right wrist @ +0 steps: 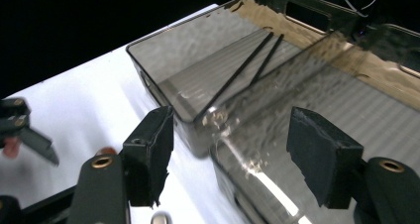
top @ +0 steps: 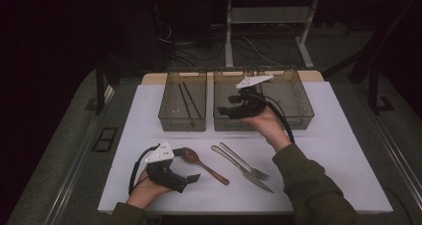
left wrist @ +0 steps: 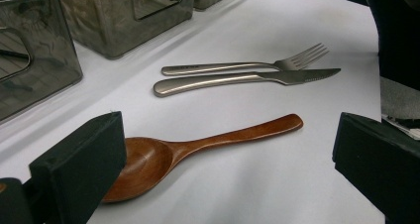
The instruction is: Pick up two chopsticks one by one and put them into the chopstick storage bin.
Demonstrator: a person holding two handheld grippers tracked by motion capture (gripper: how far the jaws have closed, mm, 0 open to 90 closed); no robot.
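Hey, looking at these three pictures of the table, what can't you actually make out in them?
- Wooden spoon: in the left gripper view, part of its bowl sits behind the left gripper's near jaw.
- Middle bin: in the high view, the right gripper and hand cover much of its inside.
- Chopsticks in the left bin: their near ends blur behind rippled plastic in the right gripper view.
- Background beyond the table: too dark in the high view.
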